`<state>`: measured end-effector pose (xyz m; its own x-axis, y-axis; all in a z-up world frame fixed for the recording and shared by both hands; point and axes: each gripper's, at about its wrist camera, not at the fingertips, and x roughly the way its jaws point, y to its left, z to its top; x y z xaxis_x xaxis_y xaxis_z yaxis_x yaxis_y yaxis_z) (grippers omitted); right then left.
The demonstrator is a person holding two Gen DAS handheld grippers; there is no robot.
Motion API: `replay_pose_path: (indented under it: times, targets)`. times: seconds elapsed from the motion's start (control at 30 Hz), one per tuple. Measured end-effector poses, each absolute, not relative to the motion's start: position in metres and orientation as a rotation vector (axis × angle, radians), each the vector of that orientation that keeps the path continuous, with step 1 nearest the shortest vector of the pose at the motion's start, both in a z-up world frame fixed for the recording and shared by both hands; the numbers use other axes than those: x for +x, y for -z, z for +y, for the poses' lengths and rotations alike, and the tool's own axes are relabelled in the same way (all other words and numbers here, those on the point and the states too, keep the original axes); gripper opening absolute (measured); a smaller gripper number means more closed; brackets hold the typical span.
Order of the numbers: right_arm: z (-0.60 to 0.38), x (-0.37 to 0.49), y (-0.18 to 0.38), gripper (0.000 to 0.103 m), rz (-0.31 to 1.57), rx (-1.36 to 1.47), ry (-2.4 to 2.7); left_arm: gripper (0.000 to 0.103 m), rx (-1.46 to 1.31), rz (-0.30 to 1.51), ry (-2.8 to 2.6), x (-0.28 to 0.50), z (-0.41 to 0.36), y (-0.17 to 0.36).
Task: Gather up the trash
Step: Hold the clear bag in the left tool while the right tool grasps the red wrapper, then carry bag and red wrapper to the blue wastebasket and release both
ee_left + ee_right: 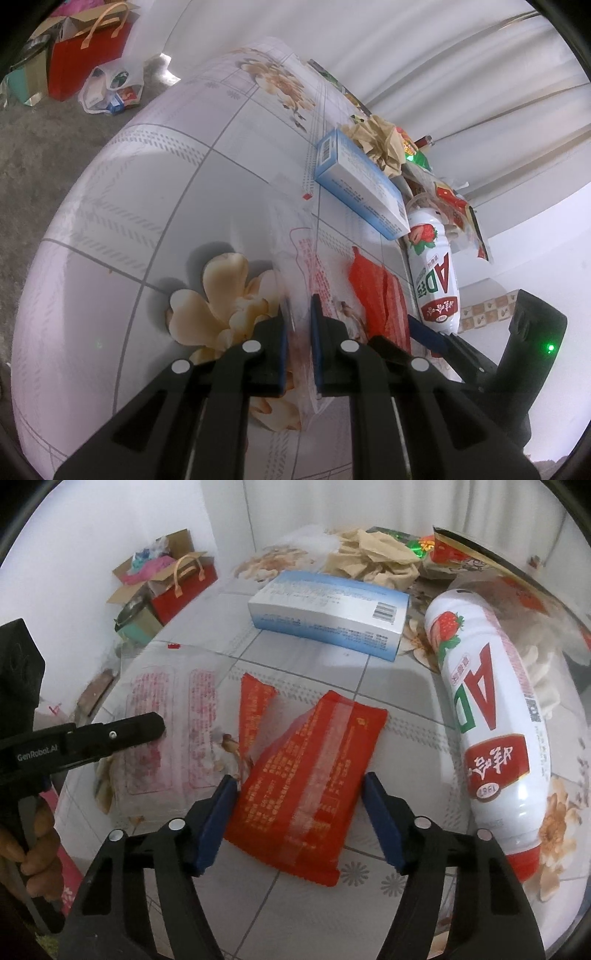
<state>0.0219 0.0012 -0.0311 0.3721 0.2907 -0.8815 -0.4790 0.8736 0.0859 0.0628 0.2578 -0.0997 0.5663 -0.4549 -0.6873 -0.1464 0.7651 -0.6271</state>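
Up close, left gripper [299, 314] pinched on clear printed plastic bag [295, 258] lying on floral tablecloth [147, 184]. Meanwhile, right gripper [299, 801] spread wide, pads flanking red wrapper [306, 760] flat on table, beside strawberry drink bottle [491, 716] and blue box [328, 613].

Table [110, 229] covered with floral grid-pattern oilcloth. Floor [44, 147] — grey, rough concrete. White wall [155, 513]; white curtain [424, 55] behind table. Red paper bag [85, 62] and open cardboard box [162, 568] on floor.
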Motion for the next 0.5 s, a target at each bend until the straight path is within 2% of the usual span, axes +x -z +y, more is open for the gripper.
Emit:
replay_pose_path:
  times: [0.03,0.07,0.1,0.17,0.3,0.5]
  targets:
    - [-0.002,0.021,0.031,0.058,1.08,-0.196,-0.497,0.01,-0.698,0.972,0.198,0.063,0.258,0.099]
    - [-0.004,0.021,0.03,0.048,1.079,-0.19,-0.499,0.01,-0.696,0.972,0.196,0.061,0.257,0.099]
    - [-0.006,0.022,0.029,0.043,1.078,-0.179,-0.502,0.01,-0.694,0.971,0.193,0.061,0.257,0.098]
    - [-0.011,0.022,0.029,0.035,1.084,-0.158,-0.513,0.01,-0.688,0.966,0.19,0.059,0.257,0.096]
    - [-0.023,0.022,0.026,0.027,1.094,-0.102,-0.533,0.01,-0.678,0.953,0.187,0.056,0.254,0.089]
    - [-0.039,0.014,0.007,0.023,1.027,-0.044,-0.553,0.006,-0.653,0.916,0.213,0.053,0.252,0.065]
